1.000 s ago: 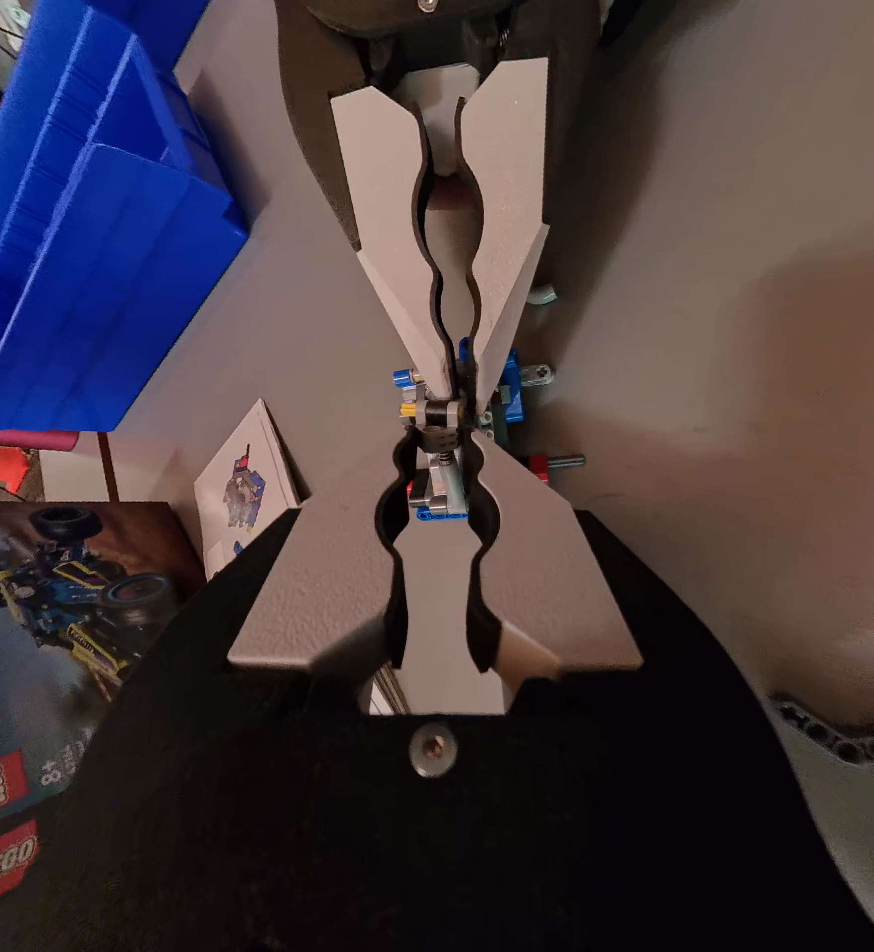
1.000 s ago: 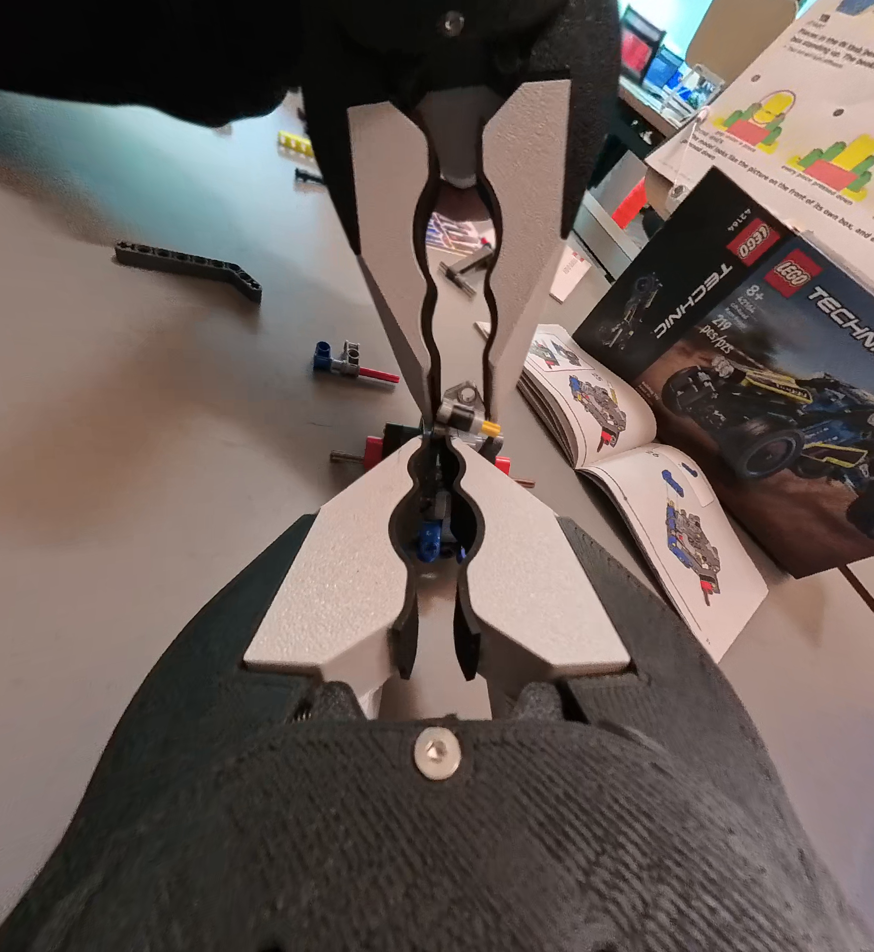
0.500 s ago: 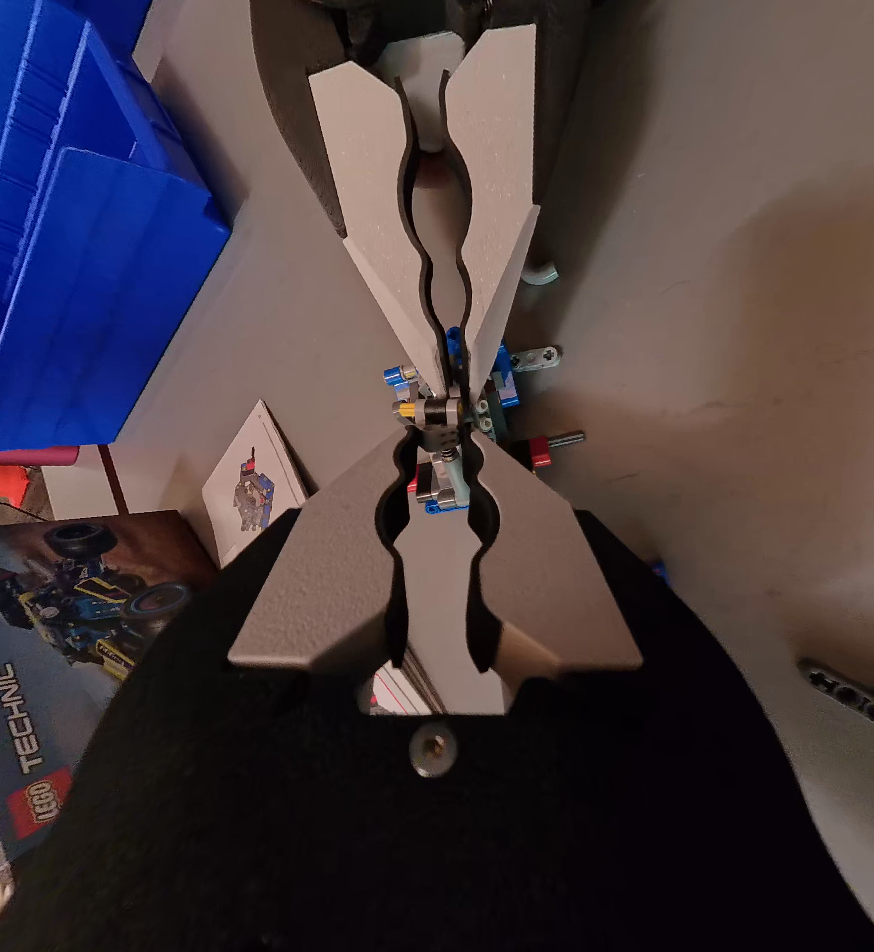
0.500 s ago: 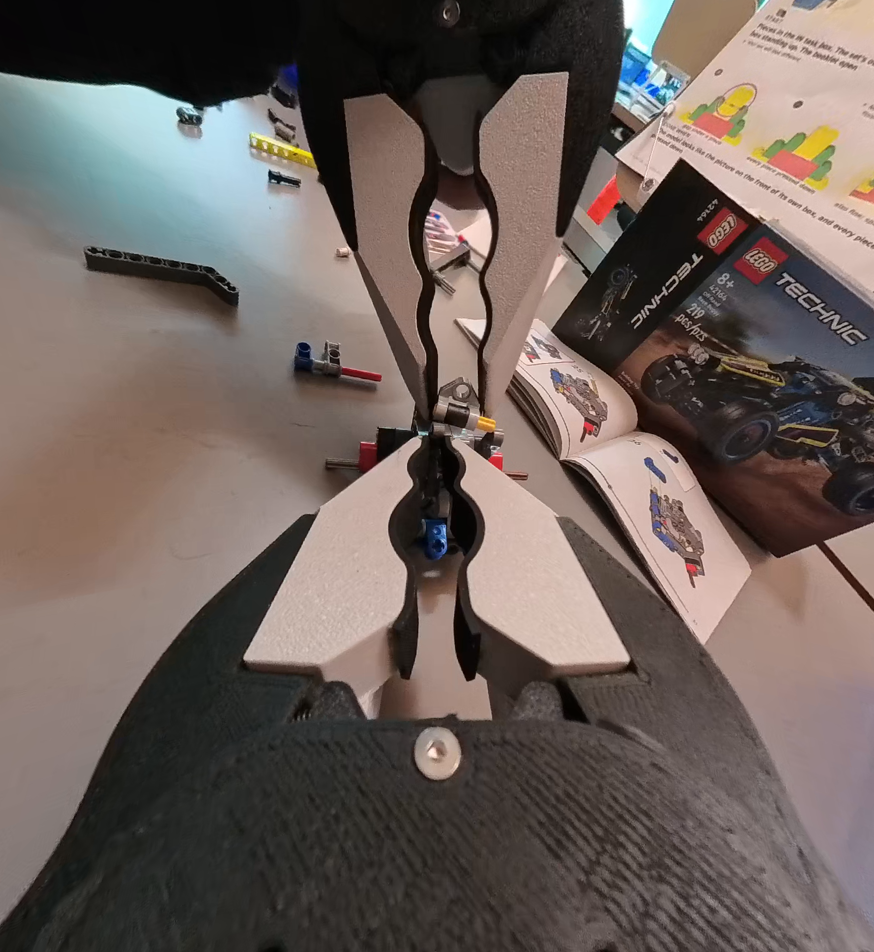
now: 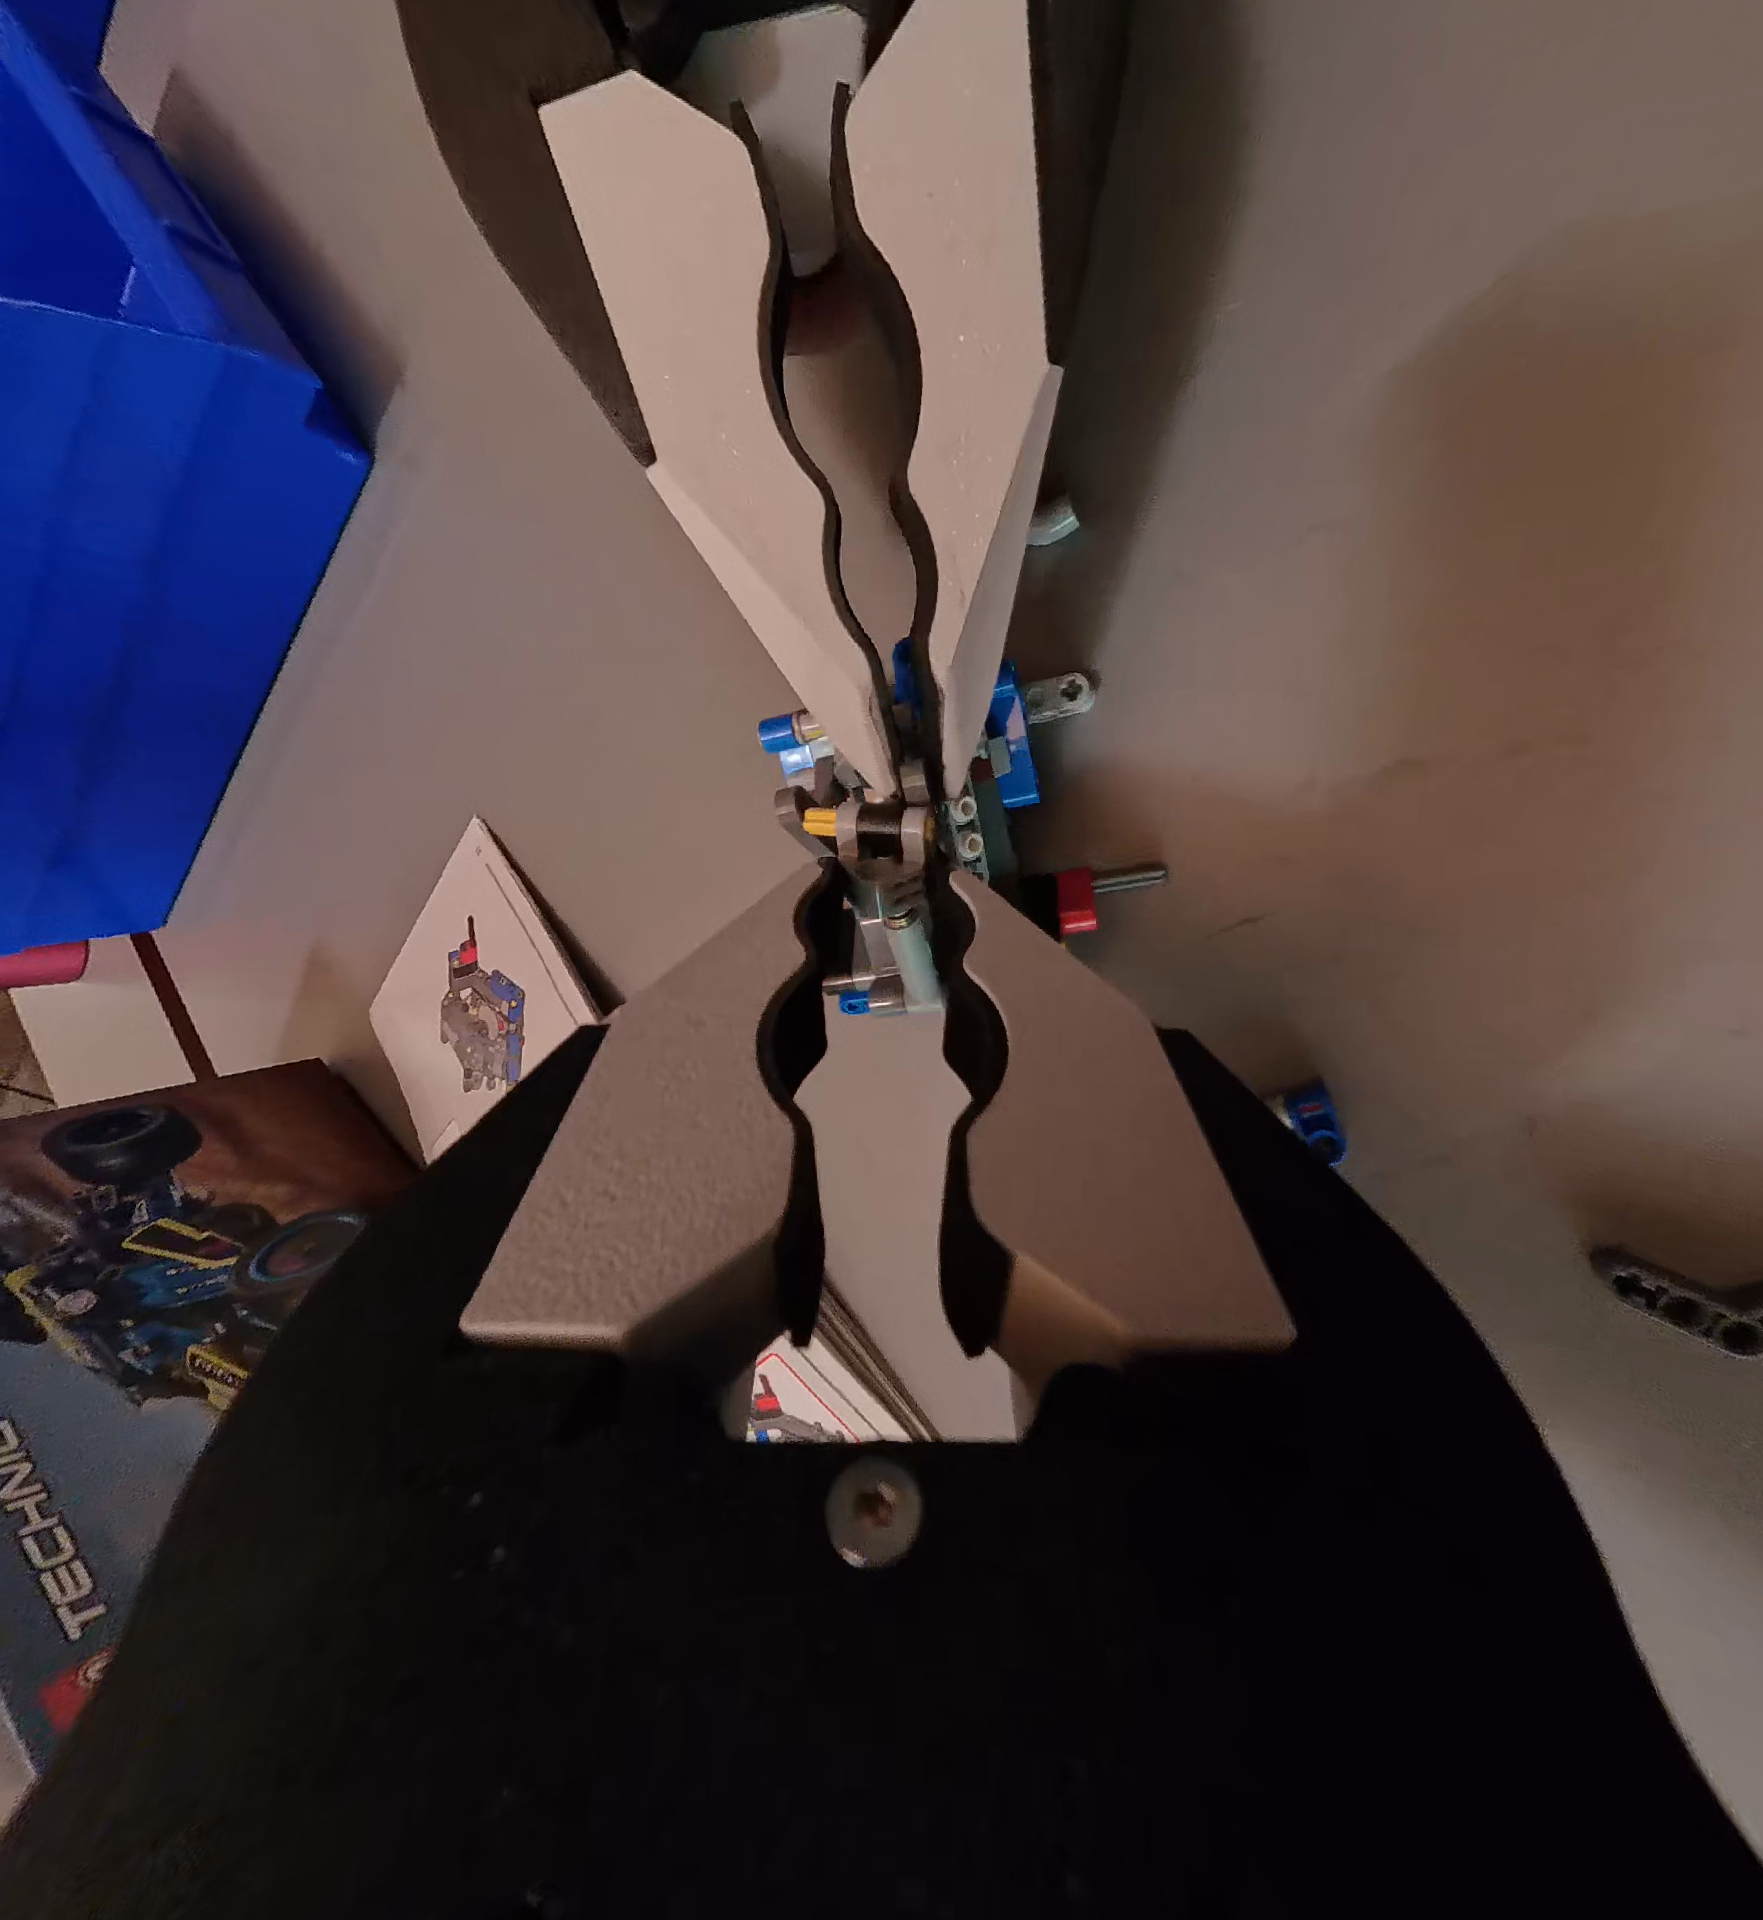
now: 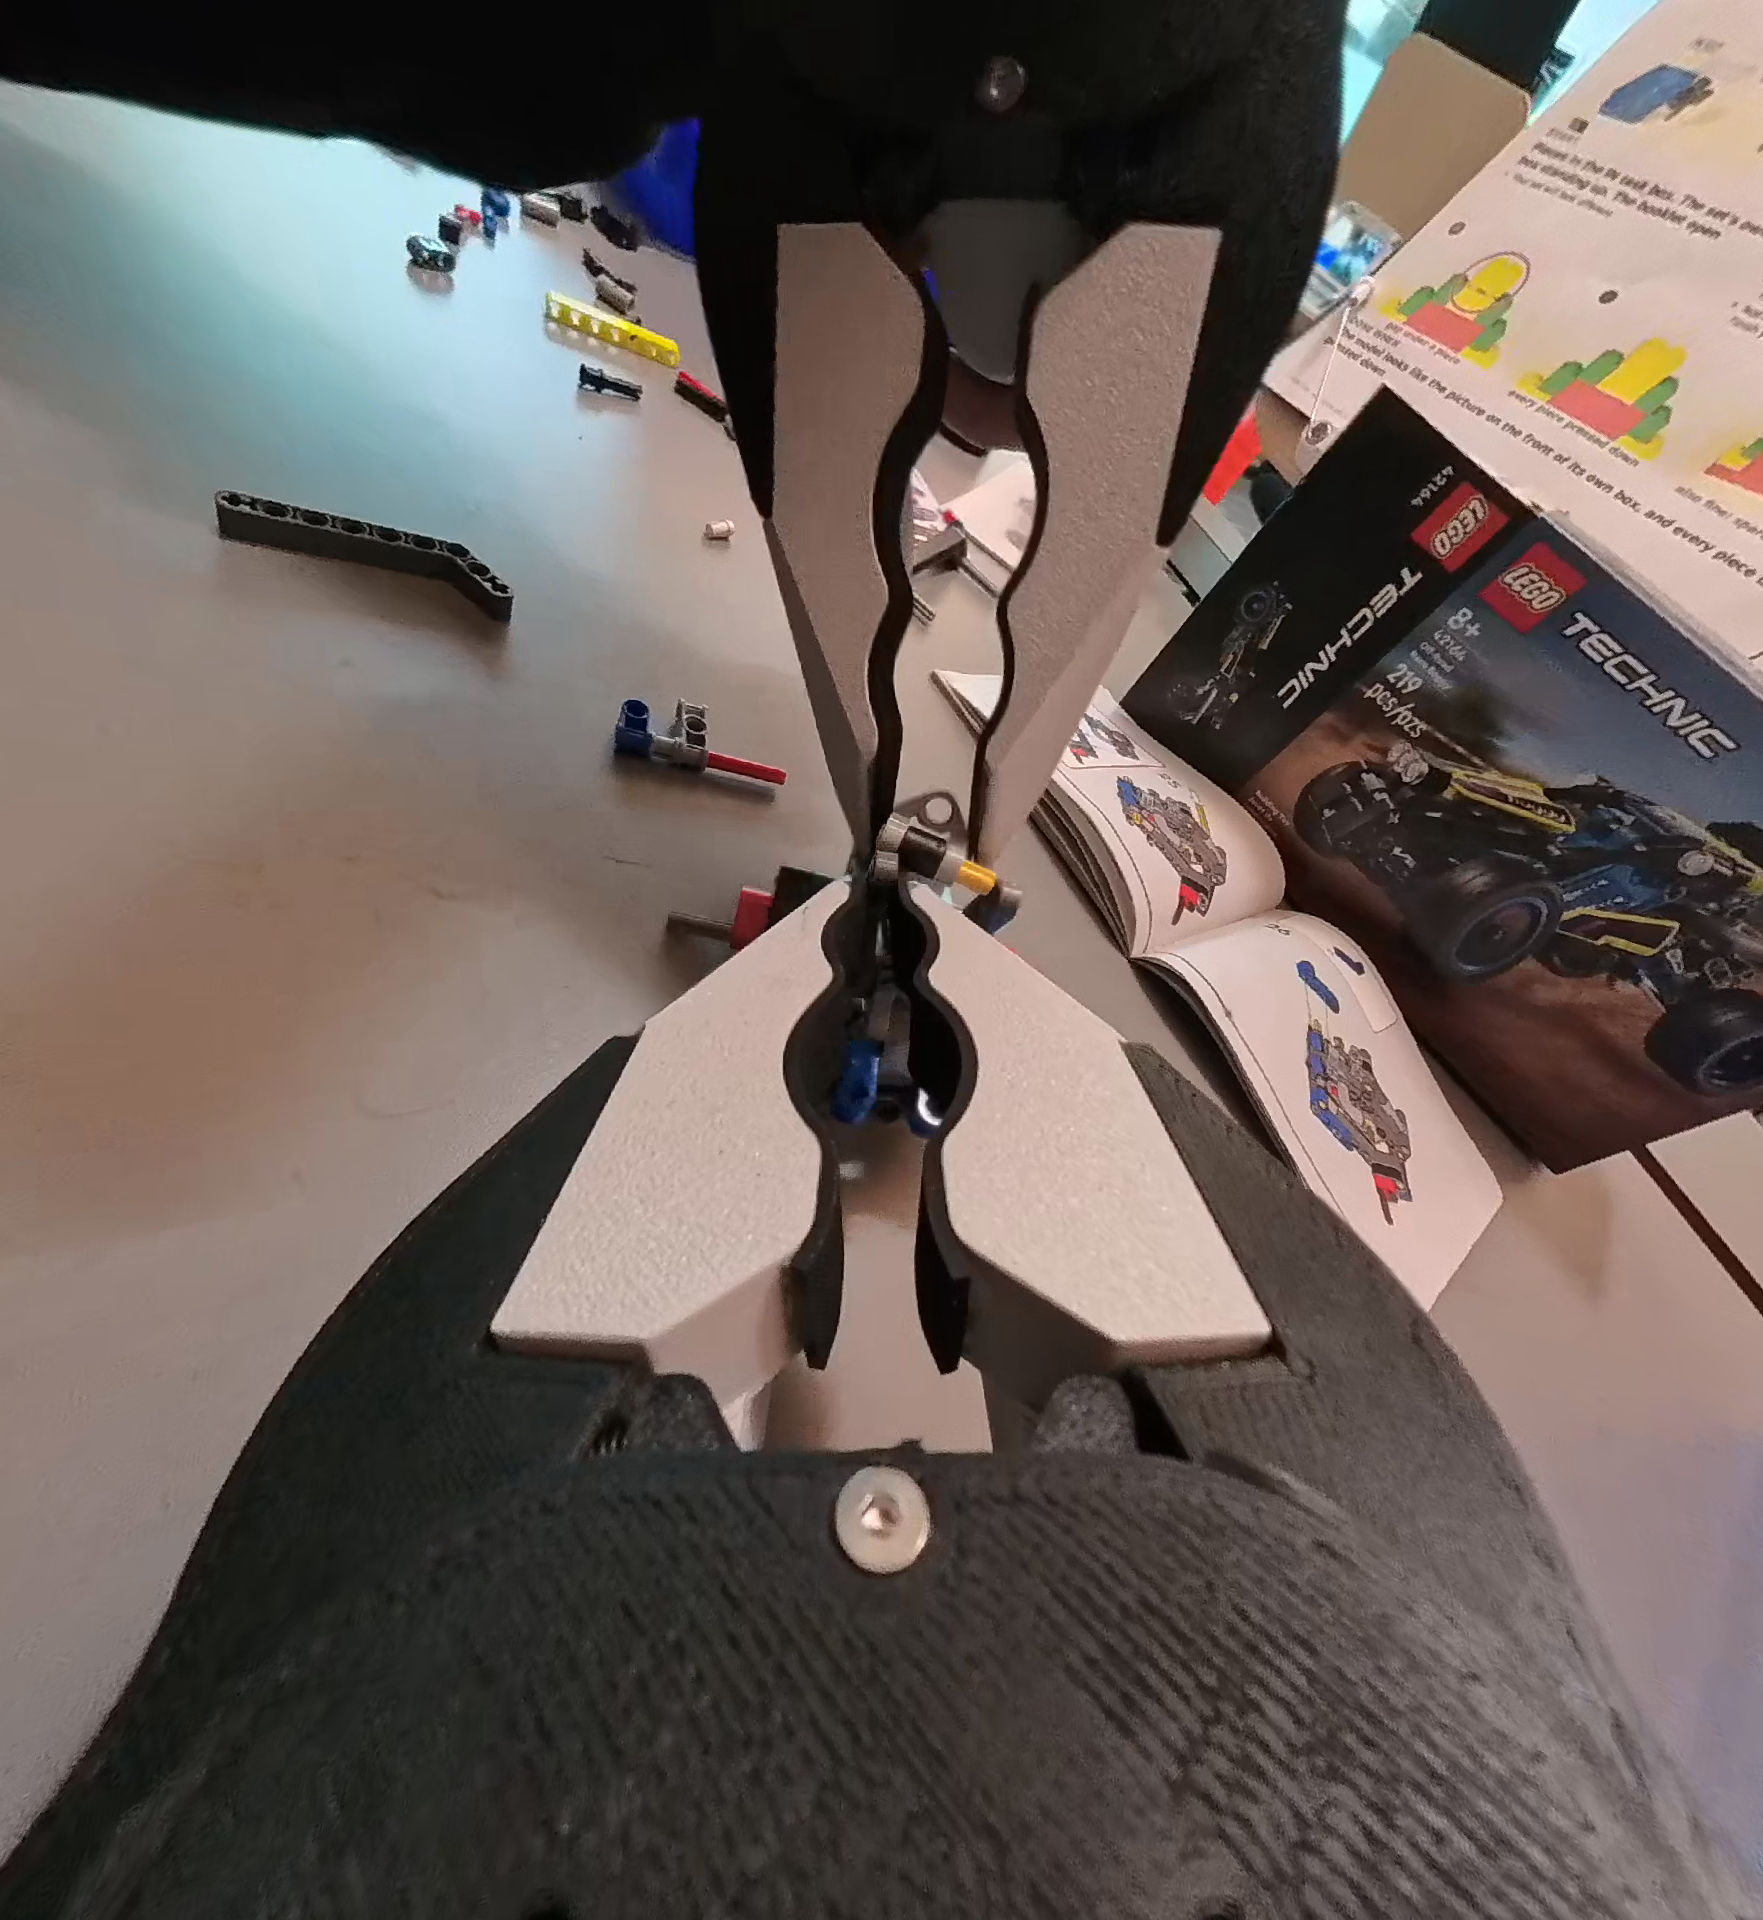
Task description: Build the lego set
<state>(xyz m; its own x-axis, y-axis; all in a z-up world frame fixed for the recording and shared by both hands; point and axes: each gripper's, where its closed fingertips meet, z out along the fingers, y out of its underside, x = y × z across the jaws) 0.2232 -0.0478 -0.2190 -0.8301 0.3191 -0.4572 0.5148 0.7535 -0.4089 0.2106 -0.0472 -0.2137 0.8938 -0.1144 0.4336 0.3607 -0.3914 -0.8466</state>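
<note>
My two grippers meet tip to tip above the grey table, on one small brick-built assembly. My left gripper is shut on its grey and pale teal spring strut, which lies between the fingers. A cross axle with a black sleeve and yellow pin sits just past the tips. My right gripper is shut on the blue and grey end of the assembly. In the left wrist view the right gripper comes in from the top, over blue parts. In the right wrist view the left gripper straddles the axle.
Blue bins stand at the left. A set box and an open booklet lie at the right, under a printed sheet. On the table lie a bent black beam, a blue-grey-red axle piece, a red bush and a yellow beam. Left and right tips are no more than a few centimetres apart.
Both grippers have drifted together a little, still tip to tip on the assembly. The right wrist view now takes in more of the far table. Neither grasp has visibly changed.
</note>
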